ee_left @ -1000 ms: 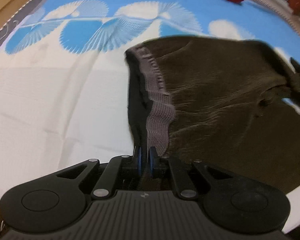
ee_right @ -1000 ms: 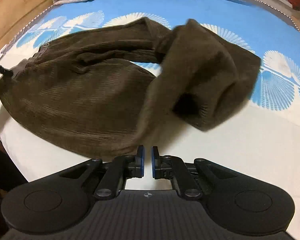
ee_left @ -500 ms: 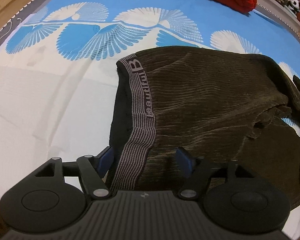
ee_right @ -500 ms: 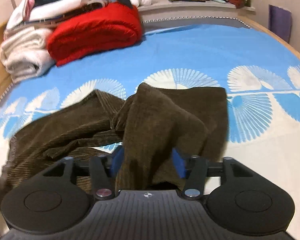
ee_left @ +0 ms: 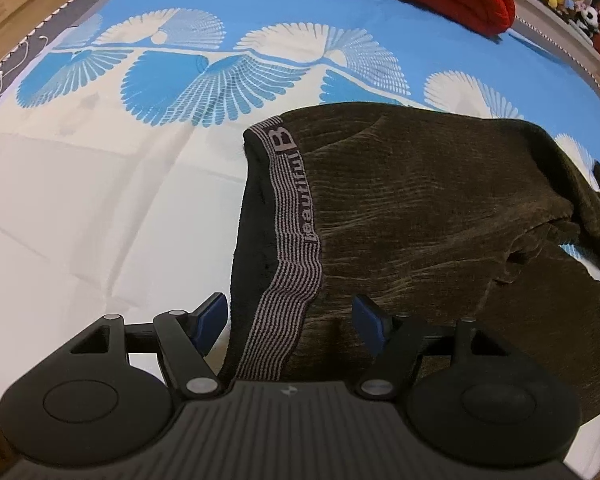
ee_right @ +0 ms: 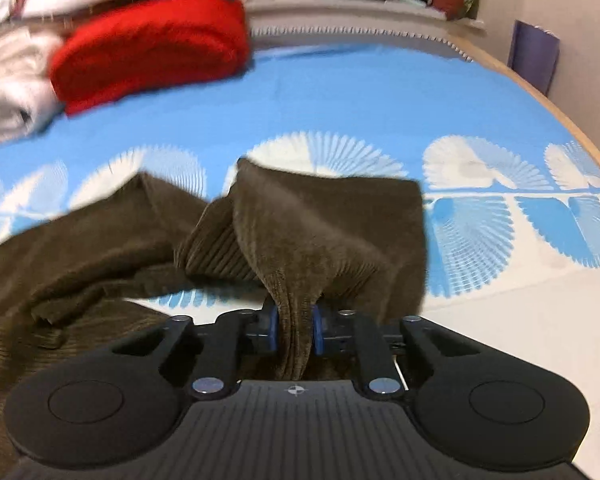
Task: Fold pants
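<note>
Your left gripper (ee_left: 290, 320) hangs spread wide over the pants' (ee_left: 440, 208) waistband (ee_left: 296, 216), gripping nothing; your right gripper (ee_right: 294, 330) pinches a bunched leg end, likely to drag it across the bedsheet (ee_left: 100, 208) toward that waistband

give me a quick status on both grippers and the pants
Left gripper open, straddling the waistband. Right gripper shut on a bunched pant leg. Pants rumpled on the bedsheet, unfolded. Nothing blocking.
</note>
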Tool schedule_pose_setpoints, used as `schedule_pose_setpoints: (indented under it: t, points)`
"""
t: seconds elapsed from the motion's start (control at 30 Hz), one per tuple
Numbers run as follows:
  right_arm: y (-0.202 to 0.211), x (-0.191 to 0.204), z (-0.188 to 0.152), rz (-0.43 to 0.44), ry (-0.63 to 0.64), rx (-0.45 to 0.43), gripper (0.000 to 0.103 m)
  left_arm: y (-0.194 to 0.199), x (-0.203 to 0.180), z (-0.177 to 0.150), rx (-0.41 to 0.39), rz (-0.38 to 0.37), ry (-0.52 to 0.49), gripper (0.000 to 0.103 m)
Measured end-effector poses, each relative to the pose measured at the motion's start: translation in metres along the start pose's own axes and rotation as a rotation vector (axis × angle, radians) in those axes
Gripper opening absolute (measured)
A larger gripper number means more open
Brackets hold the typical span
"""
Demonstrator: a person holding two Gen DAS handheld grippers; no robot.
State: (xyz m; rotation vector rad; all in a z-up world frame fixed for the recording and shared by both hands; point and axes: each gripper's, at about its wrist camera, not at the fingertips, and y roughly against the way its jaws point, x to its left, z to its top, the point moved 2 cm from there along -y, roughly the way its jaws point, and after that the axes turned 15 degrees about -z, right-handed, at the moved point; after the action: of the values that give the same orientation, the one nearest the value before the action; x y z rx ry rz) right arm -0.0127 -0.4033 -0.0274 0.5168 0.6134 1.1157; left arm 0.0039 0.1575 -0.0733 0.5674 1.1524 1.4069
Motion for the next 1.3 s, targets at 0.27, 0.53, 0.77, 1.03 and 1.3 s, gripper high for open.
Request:
schedule_pose_setpoints:
  t: [0.27,0.53,0.77,1.03,1.3]
  points:
    - [0.001,-0.094,-0.099,0.123,0.134,0.282,0.011,0.008,-0.018,-0.009,-0.018,-0.036,-0.027,0.074]
    - [0.019,-0.124,-0.132,0.115,0.175,0.293,0.016,0.003,-0.031,-0.008,-0.013,-0.033,-0.024,0.075]
    - [0.036,-0.099,-0.077,0.122,0.018,-0.003,0.049,-0.004,-0.032,-0.007,-0.001,-0.01,-0.034,0.075]
    - [-0.022,0.011,-0.063,0.087,0.288,0.073,0.055,-0.006,-0.018,-0.001,0.001,0.013,-0.021,0.075]
    - [-0.061,0.047,-0.07,-0.043,0.482,0.168,0.015,-0.006,-0.004,0.001,0.006,0.026,-0.006,0.075]
